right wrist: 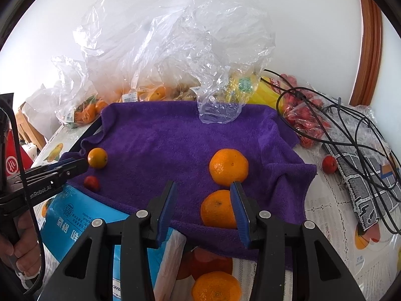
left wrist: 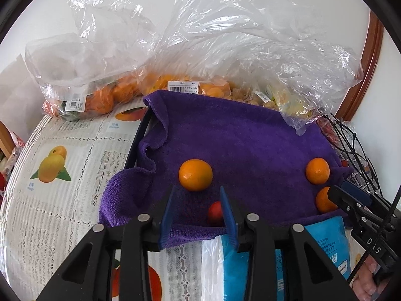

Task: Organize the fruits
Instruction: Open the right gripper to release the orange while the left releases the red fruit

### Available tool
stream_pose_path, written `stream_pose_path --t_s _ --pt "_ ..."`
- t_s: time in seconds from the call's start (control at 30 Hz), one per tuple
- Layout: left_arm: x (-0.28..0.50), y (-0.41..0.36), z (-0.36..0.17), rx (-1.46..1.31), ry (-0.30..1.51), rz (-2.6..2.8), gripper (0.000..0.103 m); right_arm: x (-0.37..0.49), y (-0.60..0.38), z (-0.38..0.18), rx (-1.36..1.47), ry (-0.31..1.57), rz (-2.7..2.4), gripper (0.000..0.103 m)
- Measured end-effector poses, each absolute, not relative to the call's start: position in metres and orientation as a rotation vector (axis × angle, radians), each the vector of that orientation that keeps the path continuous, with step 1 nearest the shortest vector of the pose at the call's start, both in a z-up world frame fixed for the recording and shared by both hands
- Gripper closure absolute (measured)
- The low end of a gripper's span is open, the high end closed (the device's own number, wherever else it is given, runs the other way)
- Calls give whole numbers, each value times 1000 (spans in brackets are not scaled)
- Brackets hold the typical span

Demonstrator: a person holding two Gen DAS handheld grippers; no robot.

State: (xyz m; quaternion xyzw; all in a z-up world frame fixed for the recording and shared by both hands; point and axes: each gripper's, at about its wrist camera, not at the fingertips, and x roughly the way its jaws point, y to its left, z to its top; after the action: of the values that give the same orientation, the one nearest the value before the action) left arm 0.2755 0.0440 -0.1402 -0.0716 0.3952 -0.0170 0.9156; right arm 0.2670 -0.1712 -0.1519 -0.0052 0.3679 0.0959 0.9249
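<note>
On the purple towel (left wrist: 250, 135) spread over the bench (left wrist: 62, 200), the loose fruit lies in a scatter: one small orange (left wrist: 195, 174) just ahead of your left gripper (left wrist: 198, 215), two larger oranges (right wrist: 228, 166) on the right side, and a small red fruit (left wrist: 215, 213) near the towel's front edge. The towel presumably serves as a soft sorting surface that keeps round fruit from rolling off.

Your left fingers (left wrist: 167, 215) stand apart and grasp nothing; the red fruit sits low between them, close against the right-hand finger, and whether it touches is unclear.

Your right gripper (right wrist: 203, 210) is likewise released. Its fingers (right wrist: 240, 213) straddle open towel, with the nearer orange (right wrist: 218, 209) against the inner face of the right-hand one but not pinched.

Behind the towel, clear plastic bags (left wrist: 225, 50) with price labels hold more oranges and other fruit, so the sorting looks barely begun. A further orange (right wrist: 216, 287) and a blue packet (right wrist: 82, 220) lie in front of the towel, and black cables (right wrist: 338, 125) trail across the bench at right.
</note>
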Motion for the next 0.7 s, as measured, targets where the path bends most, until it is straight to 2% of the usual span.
stream_pose_path --t_s 0.27,0.4,0.5,0.57,0.7 --pt "256 47 -114 -151 748 -35 56 255 -177 -141 33 739 204 59" --pt "241 47 -102 -159 740 -64 48 229 -182 -128 0 715 168 58" --pt "225 48 -98 -153 730 -77 41 210 -190 -125 -24 715 130 52" --pt "215 48 -98 -141 732 -83 41 197 -199 -128 -6 731 136 44" --pt "199 48 -101 -138 746 -81 40 176 -206 -144 16 781 149 44"
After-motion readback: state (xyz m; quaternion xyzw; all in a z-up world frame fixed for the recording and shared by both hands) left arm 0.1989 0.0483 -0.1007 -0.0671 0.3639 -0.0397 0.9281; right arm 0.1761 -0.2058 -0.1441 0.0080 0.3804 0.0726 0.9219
